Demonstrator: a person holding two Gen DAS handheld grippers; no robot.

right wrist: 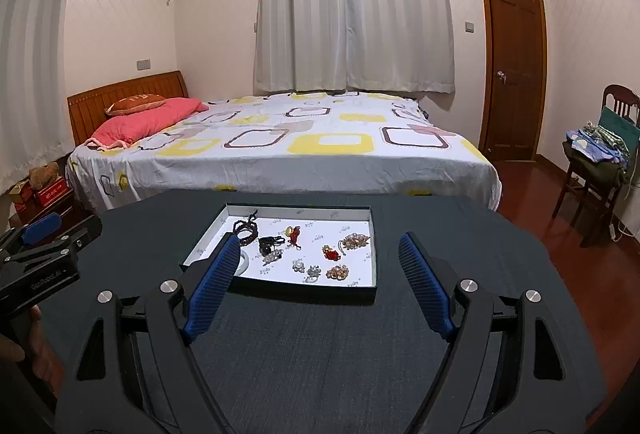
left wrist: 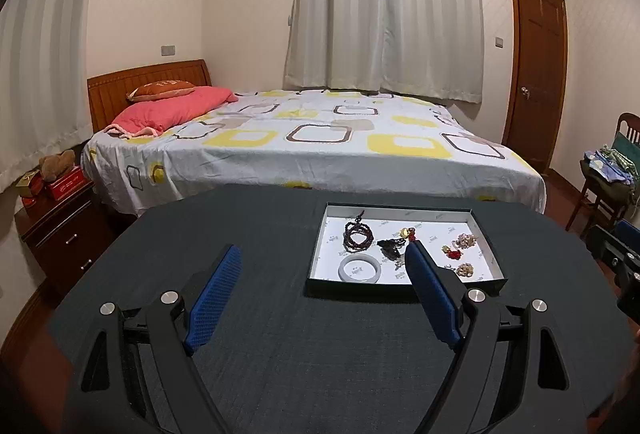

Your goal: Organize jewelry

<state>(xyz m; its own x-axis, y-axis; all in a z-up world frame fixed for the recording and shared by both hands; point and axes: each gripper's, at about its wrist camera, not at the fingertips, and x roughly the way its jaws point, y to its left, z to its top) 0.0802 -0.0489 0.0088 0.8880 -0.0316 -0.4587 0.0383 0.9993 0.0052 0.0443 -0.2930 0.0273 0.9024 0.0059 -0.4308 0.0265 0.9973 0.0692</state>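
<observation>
A shallow dark box with a white floor (left wrist: 448,215) (right wrist: 362,288) lies on the dark table and holds the jewelry. In it are a dark bead bracelet (left wrist: 357,234) (right wrist: 245,228), a pale bangle (left wrist: 359,267) (right wrist: 244,261), a black piece (left wrist: 390,247) (right wrist: 269,243), a red brooch (left wrist: 452,253) (right wrist: 330,252) and several gold and silver brooches (right wrist: 337,271). My left gripper (left wrist: 324,254) is open and empty, just short of the box. My right gripper (right wrist: 318,244) is open and empty, its fingers either side of the box's near edge.
The dark table (left wrist: 280,354) (right wrist: 320,354) ends ahead at a bed (left wrist: 312,142). A nightstand (left wrist: 60,230) stands at the left. A chair with clothes (right wrist: 600,158) and a door (right wrist: 516,54) are at the right. The left gripper also shows at the right wrist view's left edge (right wrist: 40,234).
</observation>
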